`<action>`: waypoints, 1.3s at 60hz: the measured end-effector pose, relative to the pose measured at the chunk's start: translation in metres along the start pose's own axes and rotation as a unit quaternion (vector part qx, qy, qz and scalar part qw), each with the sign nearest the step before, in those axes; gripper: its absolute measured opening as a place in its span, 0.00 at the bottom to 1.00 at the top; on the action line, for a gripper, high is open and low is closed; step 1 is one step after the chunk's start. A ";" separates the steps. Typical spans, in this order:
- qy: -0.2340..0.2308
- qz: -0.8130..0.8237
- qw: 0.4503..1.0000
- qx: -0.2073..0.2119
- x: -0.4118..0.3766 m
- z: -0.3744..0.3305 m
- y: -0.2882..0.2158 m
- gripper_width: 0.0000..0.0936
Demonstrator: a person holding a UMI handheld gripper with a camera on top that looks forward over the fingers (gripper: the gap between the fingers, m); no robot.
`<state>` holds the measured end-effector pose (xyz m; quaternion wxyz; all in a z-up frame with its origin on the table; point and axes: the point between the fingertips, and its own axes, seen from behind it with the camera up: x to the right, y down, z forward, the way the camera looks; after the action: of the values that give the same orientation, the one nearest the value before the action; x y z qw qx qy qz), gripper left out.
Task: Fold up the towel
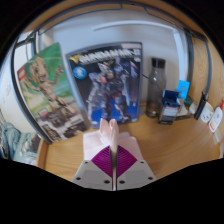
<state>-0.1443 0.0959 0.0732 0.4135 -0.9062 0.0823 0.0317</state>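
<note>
My gripper (108, 128) is raised over the wooden table (165, 145) and faces the back wall. Its two fingers are closed together, with the magenta pads (96, 158) meeting along the middle line. A thin strip of pale pinkish towel (108, 133) shows pinched between the pads and sticks out just past the fingertips. The rest of the towel is hidden below the fingers.
Beyond the fingers, a robot model box (108, 78) stands against the wall. A box with a tree-creature picture (45, 92) leans at its left. A dark bottle (157, 76) and blue items (176, 100) stand at the right, with white sockets (212, 113) further right.
</note>
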 end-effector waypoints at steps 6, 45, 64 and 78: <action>0.031 -0.013 0.999 -0.020 0.044 0.023 0.027 0.04; -0.006 -0.003 0.996 0.094 0.093 -0.188 -0.062 0.83; -0.041 -0.014 0.996 0.080 0.136 -0.315 0.025 0.82; -0.035 -0.031 0.996 0.081 0.166 -0.365 0.066 0.82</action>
<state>0.0040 -0.2422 0.2425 0.4892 -0.8700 0.0422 0.0436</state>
